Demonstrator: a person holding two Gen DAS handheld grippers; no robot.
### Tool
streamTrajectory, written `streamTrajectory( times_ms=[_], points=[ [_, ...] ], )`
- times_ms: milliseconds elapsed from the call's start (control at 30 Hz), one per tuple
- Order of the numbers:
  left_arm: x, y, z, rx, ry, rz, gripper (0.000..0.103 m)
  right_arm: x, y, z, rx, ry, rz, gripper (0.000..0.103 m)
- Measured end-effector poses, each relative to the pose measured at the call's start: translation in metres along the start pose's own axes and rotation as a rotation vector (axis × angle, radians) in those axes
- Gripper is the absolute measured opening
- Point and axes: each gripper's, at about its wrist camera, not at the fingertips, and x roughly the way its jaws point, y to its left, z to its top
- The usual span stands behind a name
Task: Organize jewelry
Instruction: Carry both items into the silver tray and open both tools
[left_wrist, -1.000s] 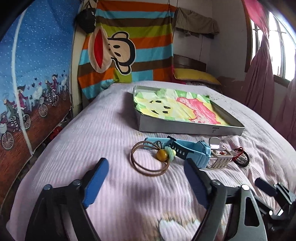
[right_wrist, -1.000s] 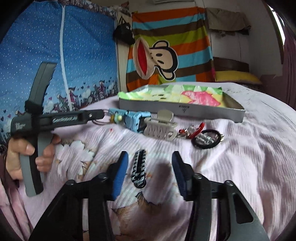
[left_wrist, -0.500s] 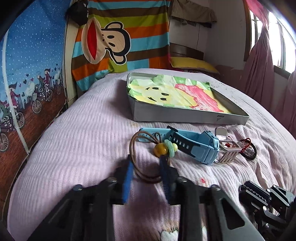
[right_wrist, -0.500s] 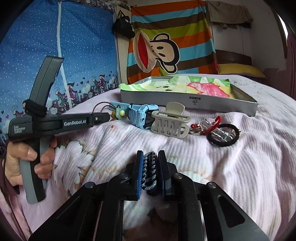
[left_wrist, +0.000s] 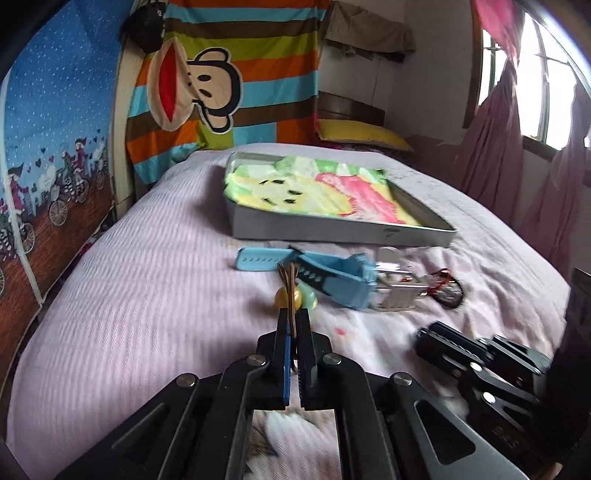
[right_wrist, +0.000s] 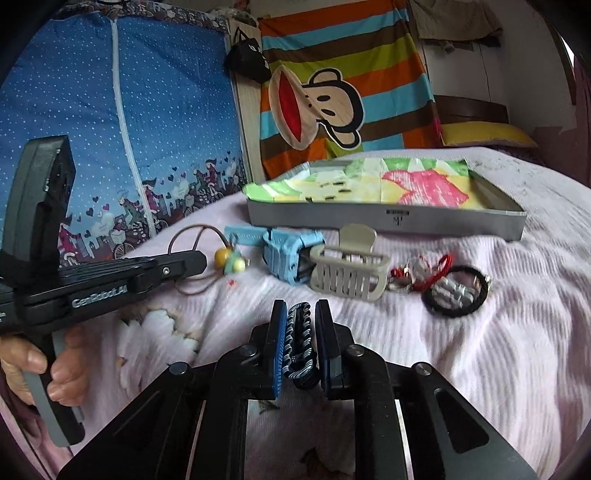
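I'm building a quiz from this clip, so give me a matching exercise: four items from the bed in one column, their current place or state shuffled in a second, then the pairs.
Things
1. black-and-white braided band
2. brown cord loop with beads
3. beige claw clip
4. grey tray

States
A. lying free beside the blue watch
B. clamped in the left gripper
C. lined with a colourful cloth
D. clamped in the right gripper

Pairs: 1-D, 2-B, 3-A, 4-C

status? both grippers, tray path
Left gripper shut on brown hair tie. Right gripper shut on striped hair tie. Tray ahead; watch and claw clip lie between.
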Motion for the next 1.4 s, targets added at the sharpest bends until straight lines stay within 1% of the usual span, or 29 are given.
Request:
streamTrajectory(
  times_ms=[67,200,367,500,567,667,767,900,1000,1133,1200,1333,1400],
  points=[
    [-0.007,-0.005,0.007,0.020,0.004,-0.010,0.003,-0.004,-0.002,0.007,-0.001,-0.011,0.012,0.014],
    [-0.019,-0.007,0.030,0.020,0.010,-0.040,0.003,-0.006,-0.011,0.030,-0.008,-0.039,0.034,0.014],
    [-0.025,-0.008,0.070,0.020,-0.028,-0.073,0.003,0.007,-0.026,0.071,-0.006,-0.058,0.062,0.014],
    [-0.017,-0.012,0.101,0.049,-0.103,-0.065,0.003,0.034,-0.038,0.114,0.016,-0.072,0.082,0.014],
    [-0.005,-0.013,0.116,0.058,-0.137,-0.056,0.003,0.050,-0.042,0.129,0.018,-0.072,0.072,0.014],
    [0.019,-0.009,0.132,0.063,-0.155,-0.044,0.003,0.083,-0.050,0.149,0.024,-0.041,0.058,0.014],
    [0.050,0.000,0.141,0.038,-0.137,-0.049,0.003,0.115,-0.057,0.157,0.032,0.014,0.054,0.014],
    [0.084,0.011,0.144,0.002,-0.081,-0.043,0.003,0.153,-0.062,0.153,0.022,0.108,0.054,0.014],
    [0.101,0.015,0.140,0.001,-0.039,-0.033,0.003,0.172,-0.063,0.143,0.016,0.170,0.045,0.014],
    [0.119,0.022,0.130,-0.006,0.028,-0.012,0.003,0.186,-0.070,0.131,0.038,0.237,0.044,0.014],
    [0.124,0.026,0.124,-0.019,0.052,-0.004,0.003,0.190,-0.071,0.127,0.050,0.259,0.041,0.014],
    [0.124,0.031,0.114,-0.040,0.067,0.007,0.003,0.190,-0.077,0.123,0.077,0.263,0.048,0.016],
    [0.120,0.031,0.110,-0.046,0.068,0.008,0.004,0.182,-0.079,0.124,0.090,0.243,0.055,0.025]
  ],
)
